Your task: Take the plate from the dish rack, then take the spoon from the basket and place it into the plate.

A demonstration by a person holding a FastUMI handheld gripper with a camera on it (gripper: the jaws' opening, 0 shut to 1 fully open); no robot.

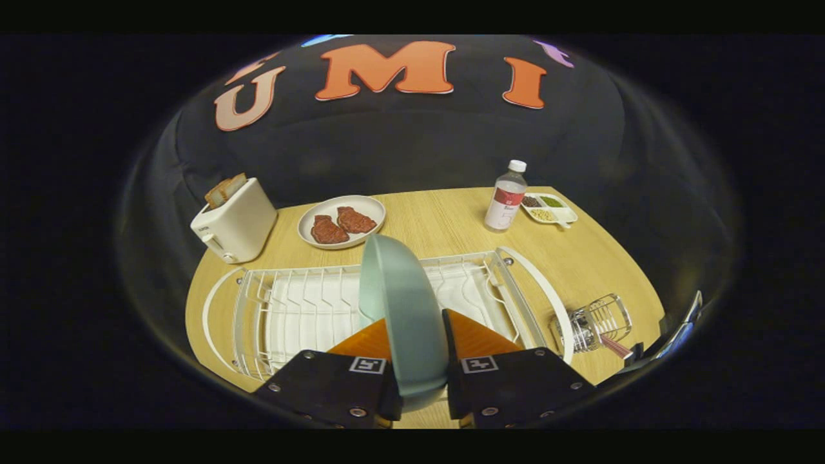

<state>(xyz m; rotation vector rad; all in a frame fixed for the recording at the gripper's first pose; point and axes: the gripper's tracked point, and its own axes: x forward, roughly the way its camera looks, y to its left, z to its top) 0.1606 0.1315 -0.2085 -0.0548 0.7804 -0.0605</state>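
A pale green plate (403, 309) stands on edge between my two fingers, and my gripper (417, 335) is shut on its rim. The plate hangs above the white wire dish rack (303, 309), which spreads out just ahead of the fingers on the wooden table. To the right of the rack lies a small wire basket (596, 322) on its side, with a dark reddish spoon handle (615, 347) sticking out of it toward me. The plate hides the middle of the rack.
Beyond the rack stand a white toaster (235, 222) with bread, a white plate with two pieces of meat (341, 222), a clear bottle (506, 196) and a small divided dish (551, 207). The wooden table (445, 222) has bare room between these.
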